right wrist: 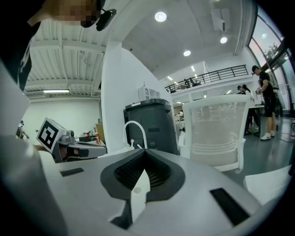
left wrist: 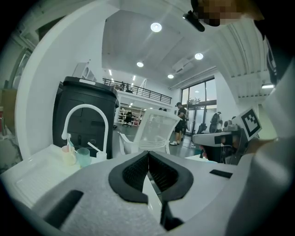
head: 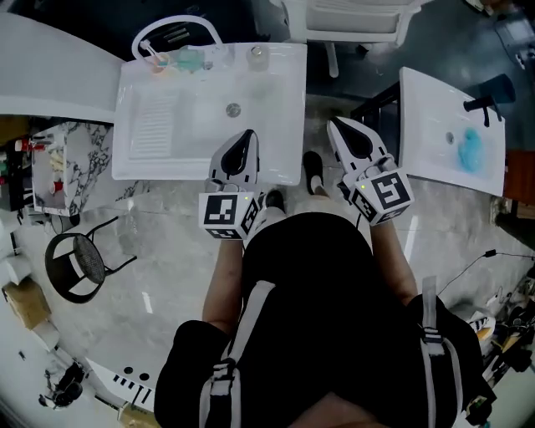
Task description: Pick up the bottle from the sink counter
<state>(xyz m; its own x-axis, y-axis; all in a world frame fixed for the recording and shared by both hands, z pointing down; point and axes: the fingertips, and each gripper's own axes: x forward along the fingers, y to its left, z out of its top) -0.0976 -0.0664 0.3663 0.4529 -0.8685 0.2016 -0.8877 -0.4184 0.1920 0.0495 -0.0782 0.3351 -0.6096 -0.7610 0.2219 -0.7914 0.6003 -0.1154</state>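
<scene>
Left gripper [head: 247, 138] and right gripper [head: 338, 127]: jaws fully closed, empty, at the sink's [head: 150, 125] front edge. Bottle [head: 257, 56] apparently stands on the sink's back rim. Recommend parting one gripper's jaws before reaching across.

1. The basin [head: 201, 117] of the white sink lies open and bare around its drain [head: 233, 109], so there is free passage from the front rim to the back.
2. Along the back surface [head: 288, 63], cups [head: 188, 60] and small clear things stand in a row, the left ones under the arched tap [head: 175, 25].
3. A white chair [head: 351, 17] stands close behind the right corner.
4. Bare floor [head: 322, 125] separates this sink from the second sink [head: 426, 125].
</scene>
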